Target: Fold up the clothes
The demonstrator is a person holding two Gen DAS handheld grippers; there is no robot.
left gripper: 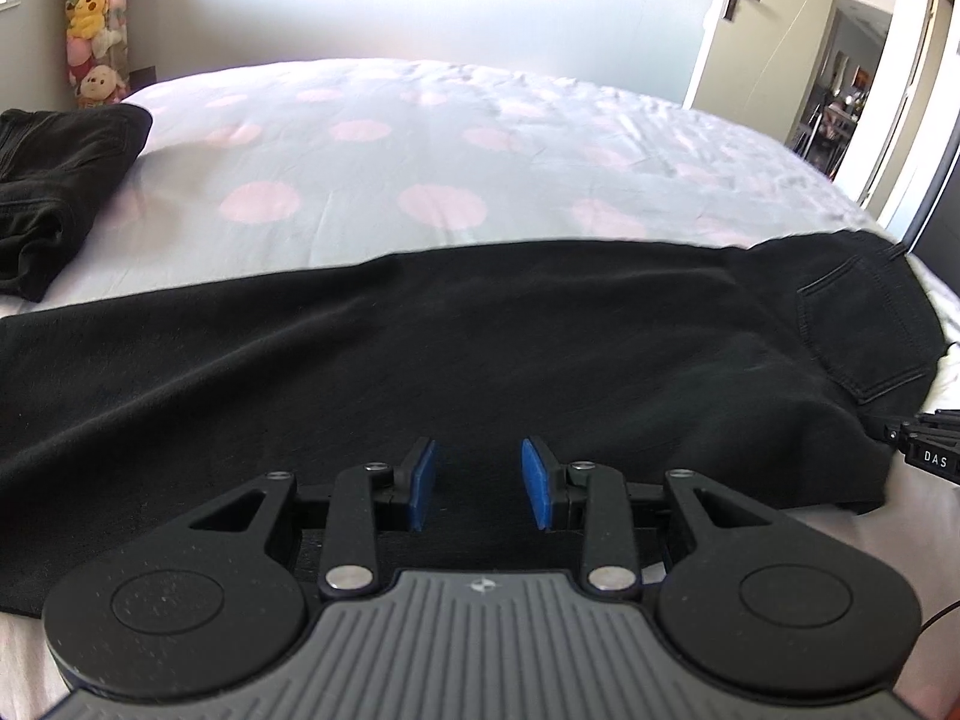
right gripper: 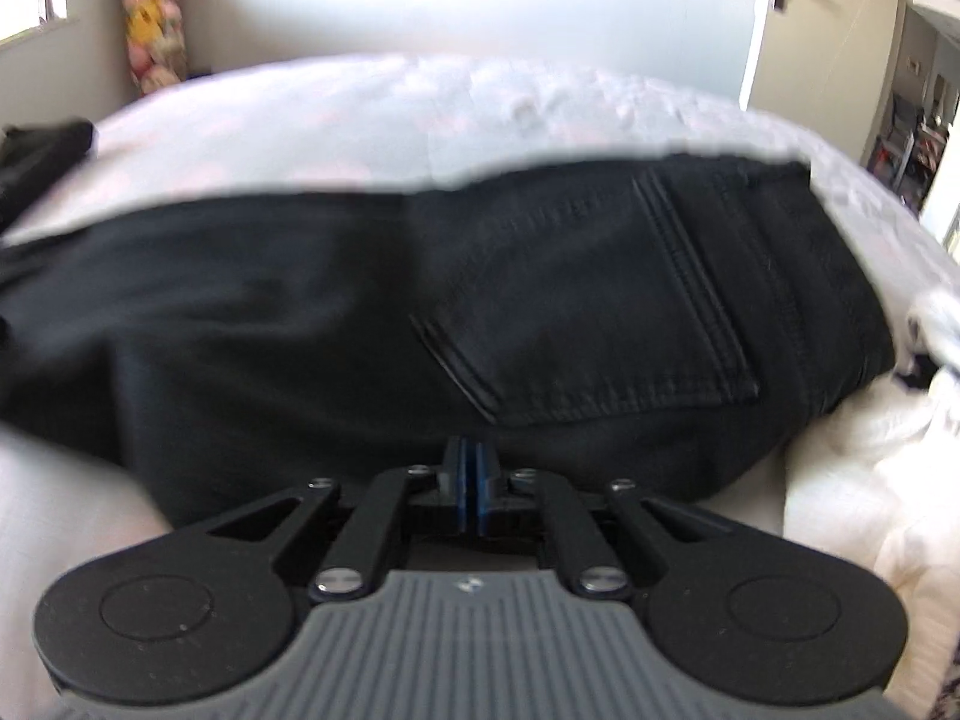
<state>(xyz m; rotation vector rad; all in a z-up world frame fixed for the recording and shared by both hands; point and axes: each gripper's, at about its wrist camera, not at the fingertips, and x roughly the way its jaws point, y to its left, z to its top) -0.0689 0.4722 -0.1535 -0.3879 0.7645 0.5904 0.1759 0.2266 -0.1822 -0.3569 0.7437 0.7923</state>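
Note:
A pair of black jeans lies lengthwise across the near part of the bed, folded leg on leg, back pocket at the right end. My left gripper is open, its blue pads just above the near edge of the leg. My right gripper has its pads pressed together at the near edge of the jeans below the back pocket; whether cloth is pinched between them is hidden. Part of the right gripper shows at the right edge of the left wrist view.
The bed has a pale sheet with pink dots. A folded black garment lies at its far left. A tube of plush toys stands in the corner. An open door is at the right. White bedding bunches at the near right.

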